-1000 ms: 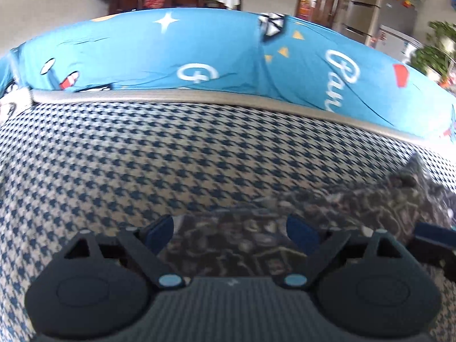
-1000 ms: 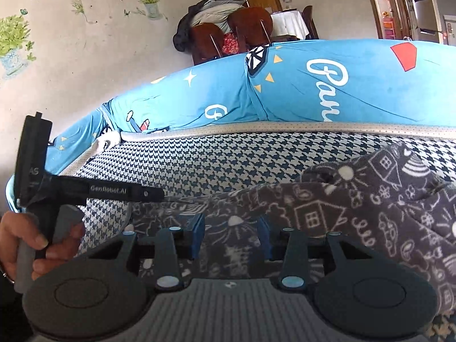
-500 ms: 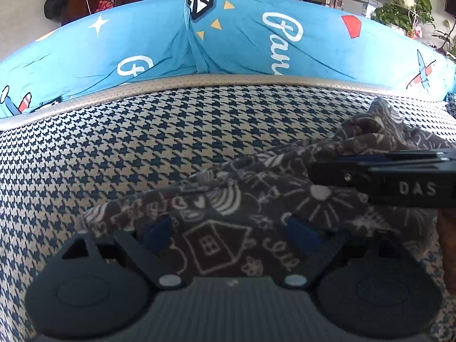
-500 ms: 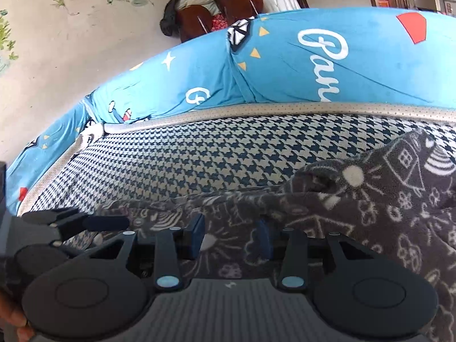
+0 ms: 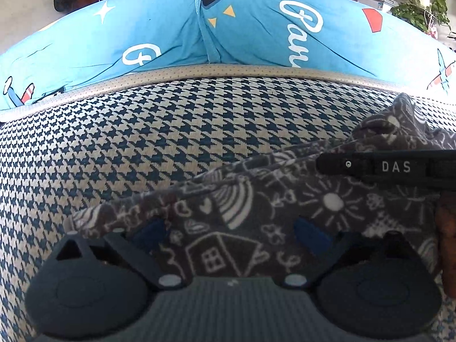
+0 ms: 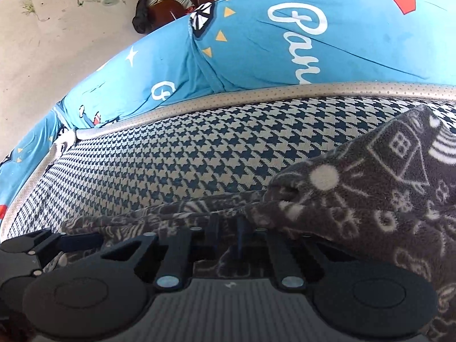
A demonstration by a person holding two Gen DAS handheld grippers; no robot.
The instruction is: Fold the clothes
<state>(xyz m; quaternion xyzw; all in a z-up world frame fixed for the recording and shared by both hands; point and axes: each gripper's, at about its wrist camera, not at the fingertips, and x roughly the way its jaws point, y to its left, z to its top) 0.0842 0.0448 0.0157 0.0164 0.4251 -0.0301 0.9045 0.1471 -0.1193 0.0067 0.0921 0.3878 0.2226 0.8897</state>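
Note:
A dark grey fleece garment printed with white houses and suns lies crumpled on a blue-and-cream houndstooth surface. My left gripper is open, its blue pads set wide on either side of the garment's left end. In the right wrist view the garment bunches up at the right, and my right gripper is shut on its near edge. The right gripper's black body shows at the right of the left wrist view, low over the cloth. The left gripper shows at the lower left of the right wrist view.
A bright blue printed cover rises behind a beige piped edge at the back of the houndstooth surface. Bare houndstooth spreads to the left and behind the garment. A hand is at the right edge. Chairs stand far behind.
My right gripper's fingers have shut on the garment's near edge. My left gripper swung right and now has the garment between its open fingers.

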